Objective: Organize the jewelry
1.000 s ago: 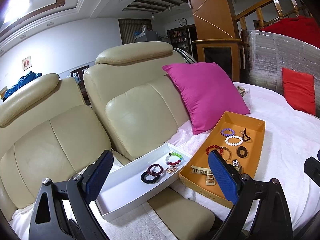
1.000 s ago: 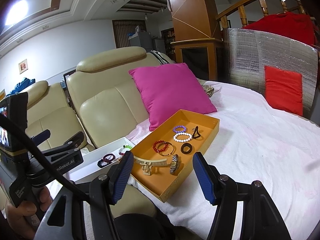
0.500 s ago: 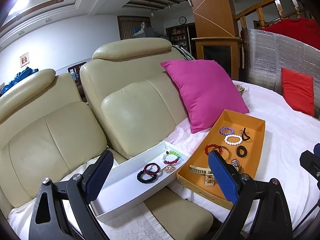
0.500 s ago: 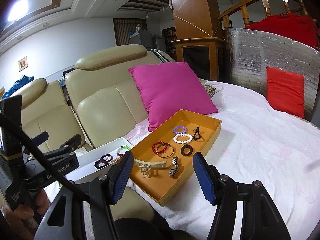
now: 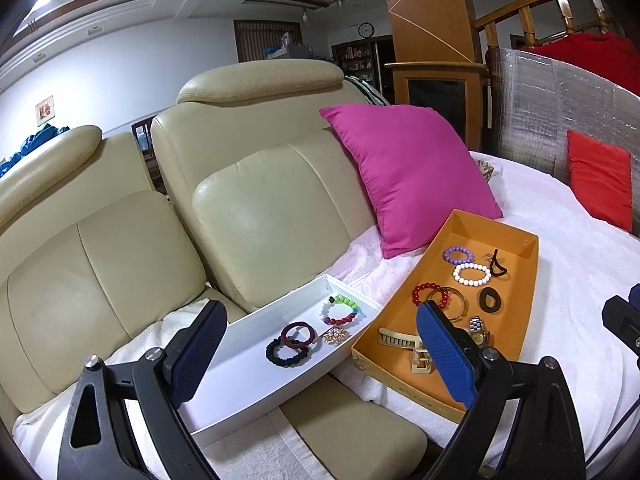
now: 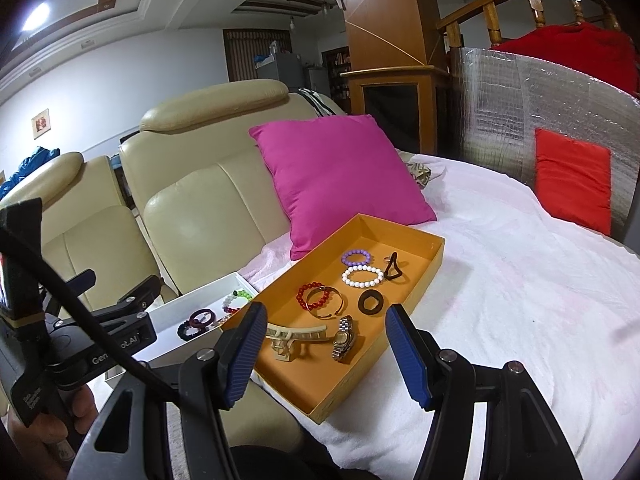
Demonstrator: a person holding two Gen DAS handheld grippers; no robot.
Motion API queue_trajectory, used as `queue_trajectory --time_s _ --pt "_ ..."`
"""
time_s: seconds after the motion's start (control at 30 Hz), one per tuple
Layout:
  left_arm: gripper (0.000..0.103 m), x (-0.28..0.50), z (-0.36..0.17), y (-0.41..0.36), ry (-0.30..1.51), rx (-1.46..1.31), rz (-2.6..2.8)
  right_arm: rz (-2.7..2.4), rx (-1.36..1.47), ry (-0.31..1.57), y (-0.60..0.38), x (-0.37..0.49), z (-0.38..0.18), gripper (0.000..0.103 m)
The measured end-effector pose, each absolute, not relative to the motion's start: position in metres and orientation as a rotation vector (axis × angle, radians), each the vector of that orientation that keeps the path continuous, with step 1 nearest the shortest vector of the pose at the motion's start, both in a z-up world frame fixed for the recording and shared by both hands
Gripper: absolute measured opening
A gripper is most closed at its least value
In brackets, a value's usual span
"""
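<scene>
While both claws hang empty short of the trays, this is the approach step. L to R: left claw [image 5: 316, 354] spread, over long white tray [image 5: 240, 376] w/ sorted pieces; right claw [image 6: 326, 358] spread, facing orange cardboard tray [image 6: 400, 312] w/ silver wristwatch [image 6: 343, 338]. Next, probably: lower, pinch one item.

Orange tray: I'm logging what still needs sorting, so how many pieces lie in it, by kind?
In the orange tray:
Bead bracelets: 3 (purple, white, red)
Bangle: 1
Dark hair ties: 2 ()
Hair claw: 1
Wristwatch: 1
Total: 8
</scene>
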State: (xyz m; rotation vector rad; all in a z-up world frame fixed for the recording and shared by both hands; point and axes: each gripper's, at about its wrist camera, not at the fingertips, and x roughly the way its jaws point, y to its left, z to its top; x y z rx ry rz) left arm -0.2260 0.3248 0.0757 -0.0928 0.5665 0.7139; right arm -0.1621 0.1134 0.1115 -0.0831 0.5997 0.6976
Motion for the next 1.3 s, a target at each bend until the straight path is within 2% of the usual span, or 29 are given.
queue_trajectory --time_s 0.9,1.3 --pt "0.096 -0.200 0.058 0.350 0.580 -0.152 0.637 0.622 -0.164 0.624 0.139 -0.147 0.106 0.066" --pt "0.096 -0.192 0.044 0.370 0.621 -0.155 0.697 0.672 -0.184 0.658 0.167 -0.120 0.086 0.067"
